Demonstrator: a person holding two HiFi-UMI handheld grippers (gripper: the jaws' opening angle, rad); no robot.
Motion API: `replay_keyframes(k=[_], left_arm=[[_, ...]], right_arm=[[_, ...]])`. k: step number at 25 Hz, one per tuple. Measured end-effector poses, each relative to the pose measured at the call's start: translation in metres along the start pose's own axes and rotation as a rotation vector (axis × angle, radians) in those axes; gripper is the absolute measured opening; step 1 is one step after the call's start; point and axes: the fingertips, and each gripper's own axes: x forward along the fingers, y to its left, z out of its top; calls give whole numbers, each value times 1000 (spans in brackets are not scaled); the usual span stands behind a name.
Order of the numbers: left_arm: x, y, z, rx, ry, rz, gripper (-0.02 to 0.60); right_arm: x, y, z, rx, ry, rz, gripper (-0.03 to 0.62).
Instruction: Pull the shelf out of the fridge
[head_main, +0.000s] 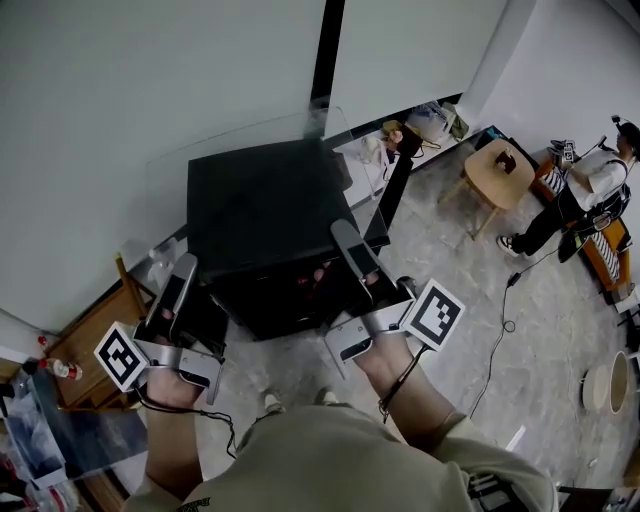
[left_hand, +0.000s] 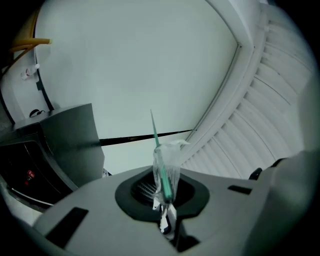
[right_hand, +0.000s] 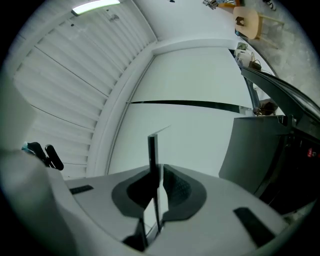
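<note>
**Glass shelf (head_main: 240, 150) held above fridge (head_main: 262, 300)**

The left hand-held gripper (head_main: 185, 264) and the right hand-held gripper (head_main: 346, 234) each clench an edge of the clear shelf, one on either side. The shelf sits over the black fridge's top, outside the cabinet. Farther back, a person (head_main: 585, 195) stands near a small round wooden table (head_main: 500, 172).

The left forearm (head_main: 172, 440) and right forearm (head_main: 412, 385) are bare and reach forward from the body, well apart. The left gripper (head_main: 180, 285) and right gripper (head_main: 352, 250) point away from the person, each with its marker cube on the outer side. Both have their jaws pressed together on a thin edge of the glass shelf (head_main: 250, 135), left gripper at its left side, right gripper at its right.
</note>
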Motion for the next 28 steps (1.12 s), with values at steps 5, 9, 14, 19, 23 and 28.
replay_keyframes(k=[5,9,14,19,23,28], left_arm=[[7,-16,3,-16,5,-21,18],[14,-15,11,-19,-3,-12,18],[15,-1,8,-11,30,14,18],[6,15,1,-7,64,39,18],[2,31,-3,-25,89,50,18],[-10,55,-9,-54,101,89,20]], right_arm=[[1,6,3,68,-28,19,8],[11,-3,4,117,-36,2,8],[5,-18,3,113,-40,-38,8],[-9,-37,-7,115,-37,-76,8],[-18,-57,-13,123,-30,-119,8],[-31,-78,-24,145,-19,-179,8]])
